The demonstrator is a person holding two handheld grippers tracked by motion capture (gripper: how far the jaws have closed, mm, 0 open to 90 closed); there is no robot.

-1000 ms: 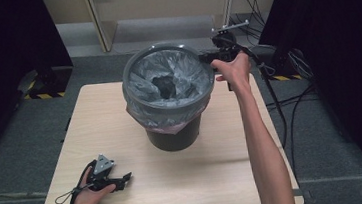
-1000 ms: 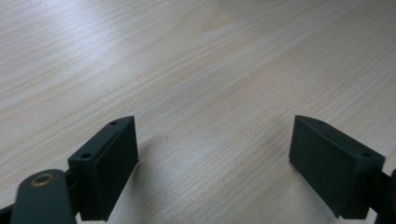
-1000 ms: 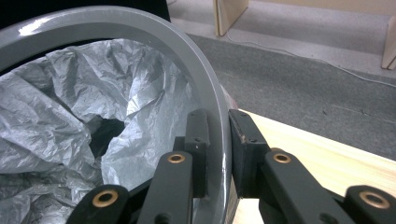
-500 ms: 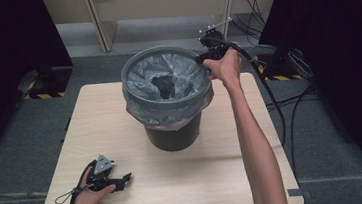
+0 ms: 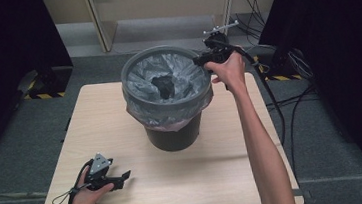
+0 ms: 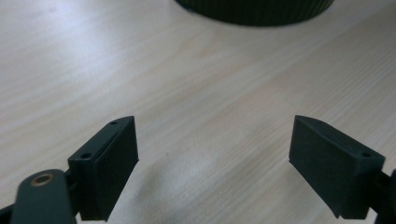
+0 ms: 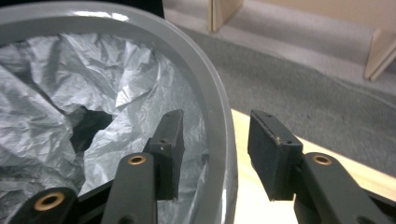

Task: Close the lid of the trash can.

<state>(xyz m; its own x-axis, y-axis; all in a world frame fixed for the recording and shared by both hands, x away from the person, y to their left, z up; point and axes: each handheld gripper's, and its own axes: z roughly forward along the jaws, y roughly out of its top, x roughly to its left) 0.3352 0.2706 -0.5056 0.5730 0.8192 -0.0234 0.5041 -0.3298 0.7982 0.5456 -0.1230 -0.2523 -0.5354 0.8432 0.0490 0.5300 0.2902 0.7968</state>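
A grey bin point(image 5: 164, 49) with a crumpled clear liner point(image 5: 141, 73) stands at the table's far middle. My right gripper point(image 5: 200, 60) is at its right rim. In the right gripper view the jaws straddle the rim point(image 7: 205, 88), one inside over the liner point(image 7: 70, 84), one outside. The right gripper point(image 7: 215, 140) has just been opening, and its pads stand off the rim. My left gripper point(image 5: 123, 178) rests low at the front left of the table point(image 5: 216, 179). The left gripper point(image 6: 215, 154) is open over bare wood, with nothing between its jaws.
A dark hollow shows in the liner's middle point(image 5: 163, 85). The bin's black base point(image 6: 254, 9) lies ahead of the left gripper. Cables point(image 5: 280, 107) trail off the table's right side to the floor. Black curtains flank both sides.
The right hand has shifted slightly at the bin's rim. The left hand and its gripper lie as before.
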